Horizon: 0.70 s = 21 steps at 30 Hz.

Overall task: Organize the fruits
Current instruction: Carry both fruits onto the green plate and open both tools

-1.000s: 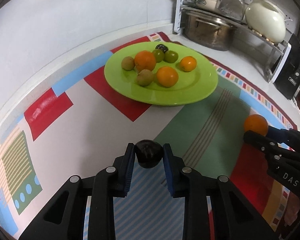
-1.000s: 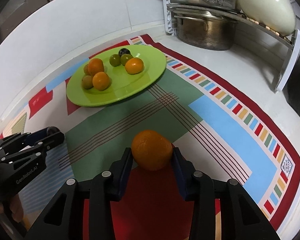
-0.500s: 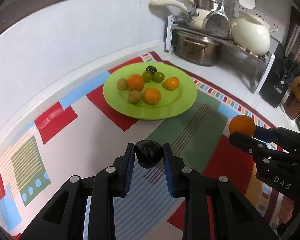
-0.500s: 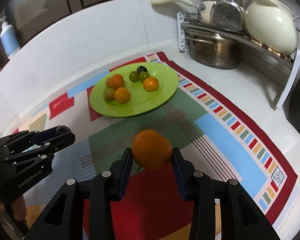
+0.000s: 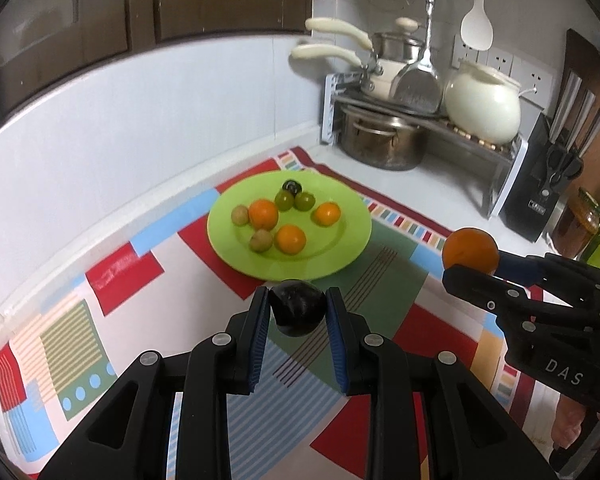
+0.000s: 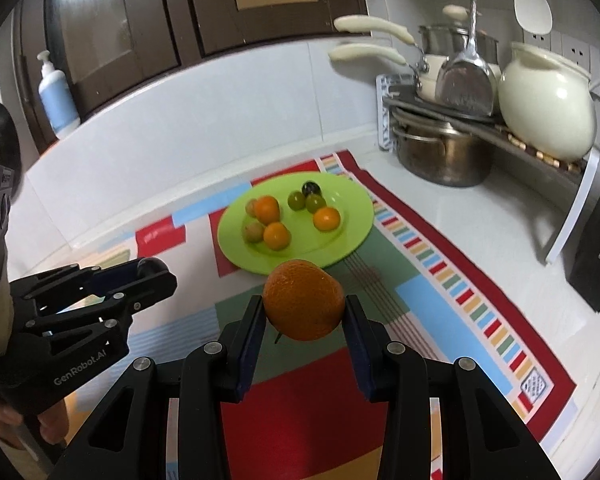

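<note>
Kitchen counter; right gripper (image 5: pixel 470 266) marked "DAS", left gripper (image 6: pixel 156 276) "GenRobot.AI".

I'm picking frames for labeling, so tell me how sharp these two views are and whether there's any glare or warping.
Left wrist view: the dark fruit and green plate are sharp; fisheye bends the wall edge, corners go black. Right wrist view: the orange is crisp, the ladle and pan handles are smeared, and a ceiling light glares in the cabinet door.
</note>
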{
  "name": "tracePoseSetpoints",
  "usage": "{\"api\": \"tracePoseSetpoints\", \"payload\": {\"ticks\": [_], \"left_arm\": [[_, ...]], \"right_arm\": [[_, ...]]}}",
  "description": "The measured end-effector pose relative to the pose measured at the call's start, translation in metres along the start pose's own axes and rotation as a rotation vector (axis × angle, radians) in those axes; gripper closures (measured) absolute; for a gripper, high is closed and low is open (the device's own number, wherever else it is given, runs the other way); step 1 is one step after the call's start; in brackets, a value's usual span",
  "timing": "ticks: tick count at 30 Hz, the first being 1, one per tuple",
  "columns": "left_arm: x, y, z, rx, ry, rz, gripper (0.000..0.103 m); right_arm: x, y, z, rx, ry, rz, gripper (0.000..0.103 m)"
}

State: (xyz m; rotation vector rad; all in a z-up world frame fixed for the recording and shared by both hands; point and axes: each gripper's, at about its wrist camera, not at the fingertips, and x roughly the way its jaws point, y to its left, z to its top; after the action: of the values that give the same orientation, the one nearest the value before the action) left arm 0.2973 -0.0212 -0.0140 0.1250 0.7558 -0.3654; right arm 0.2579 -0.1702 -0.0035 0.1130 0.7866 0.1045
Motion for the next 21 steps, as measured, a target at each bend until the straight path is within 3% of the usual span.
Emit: {"api": "tracePoseSetpoints", "payload": {"ticks": [21], "left_arm": [[0.002, 0.005, 0.058, -0.005, -0.091, 0.034, 0.075]], "right_arm": [[0.004, -0.001, 0.057, -0.072, -0.097, 0.017, 0.063]]}}
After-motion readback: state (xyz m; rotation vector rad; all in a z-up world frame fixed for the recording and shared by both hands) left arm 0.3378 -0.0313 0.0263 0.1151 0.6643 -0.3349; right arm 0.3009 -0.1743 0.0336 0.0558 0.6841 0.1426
